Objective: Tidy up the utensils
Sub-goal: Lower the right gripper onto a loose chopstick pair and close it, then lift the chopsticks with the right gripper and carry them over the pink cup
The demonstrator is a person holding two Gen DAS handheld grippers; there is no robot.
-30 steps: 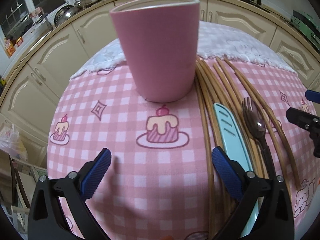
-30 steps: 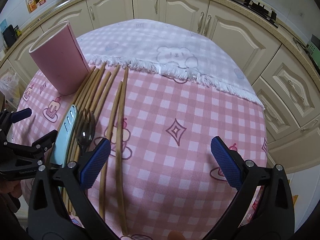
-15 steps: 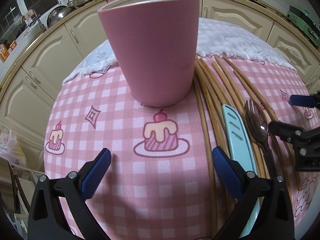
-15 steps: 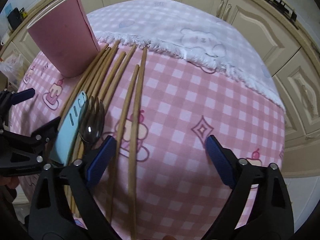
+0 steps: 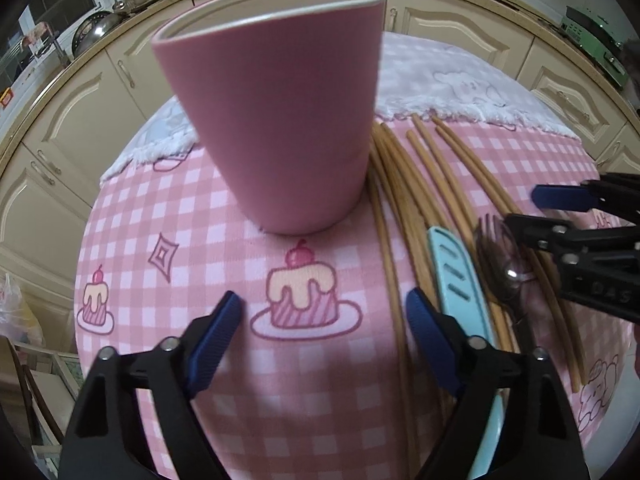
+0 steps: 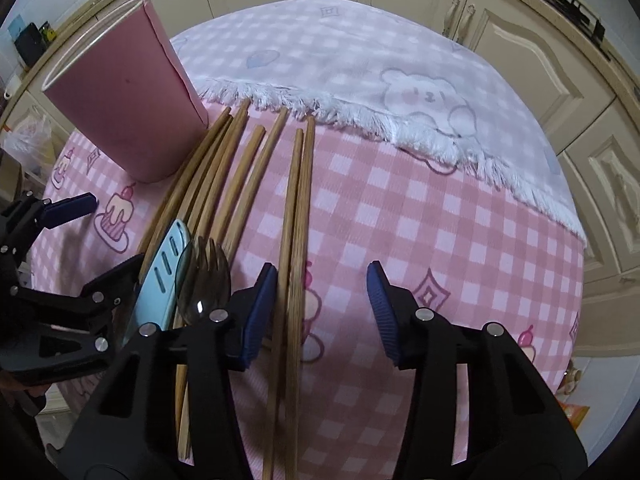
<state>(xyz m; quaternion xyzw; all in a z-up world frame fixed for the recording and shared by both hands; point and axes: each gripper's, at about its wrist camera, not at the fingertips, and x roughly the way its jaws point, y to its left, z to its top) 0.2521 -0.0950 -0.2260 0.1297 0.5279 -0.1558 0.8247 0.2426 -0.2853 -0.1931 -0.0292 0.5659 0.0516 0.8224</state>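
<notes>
A tall pink cup (image 5: 280,120) stands upright on the pink checked tablecloth; it also shows in the right wrist view (image 6: 120,96). Several wooden chopsticks (image 6: 298,216) lie side by side to its right, with a light blue knife (image 5: 456,276) and a dark clear spork (image 6: 204,276) on top. My left gripper (image 5: 324,340) is open and empty, just short of the cup. My right gripper (image 6: 320,312) is open, low over the rightmost pair of chopsticks, which lie between its fingers; it shows in the left wrist view (image 5: 552,216).
A white fringed cloth with bear prints (image 6: 400,76) covers the far half of the table. Cream kitchen cabinets (image 6: 520,28) run behind. The table edge drops off at left (image 5: 80,288) and right (image 6: 580,280).
Both grippers moved forward and down. The left came closer to the cup. The right shifted left over the rightmost chopsticks, and both openings look narrower.
</notes>
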